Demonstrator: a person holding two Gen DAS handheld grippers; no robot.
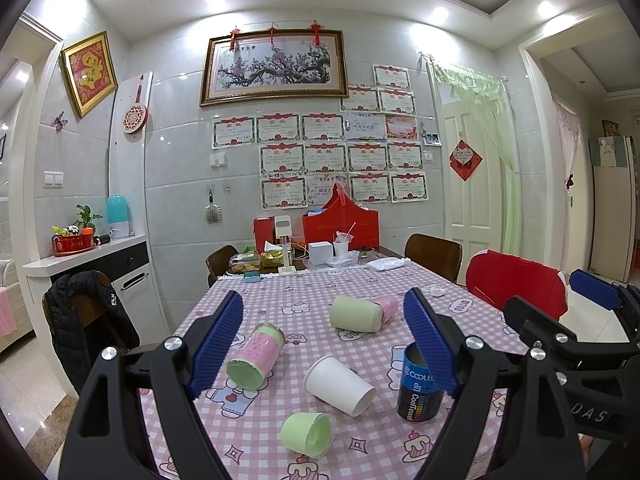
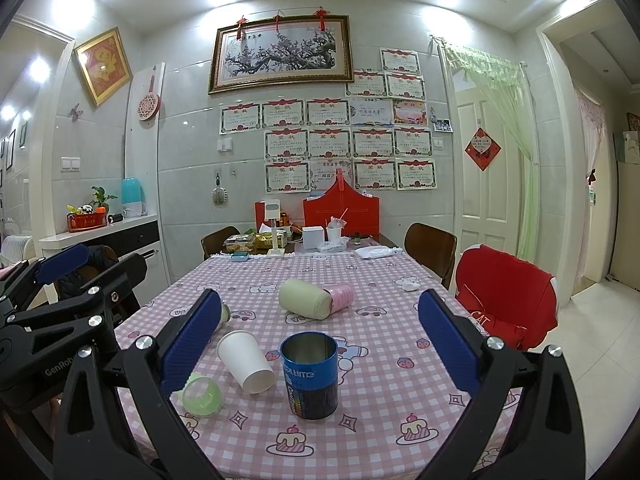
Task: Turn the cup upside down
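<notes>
A blue metal cup stands upright with its mouth up on the pink checked tablecloth; it also shows in the left wrist view. My right gripper is open and empty, jaws wide either side of it, above the table. My left gripper is open and empty, hovering above a white paper cup lying on its side. The right gripper's frame shows at the right of the left wrist view.
Other cups lie on their sides: a small green one, a pink-and-green one, a pale green one with a pink one behind. Boxes and clutter crowd the far end. Chairs, one with a red cushion, surround the table.
</notes>
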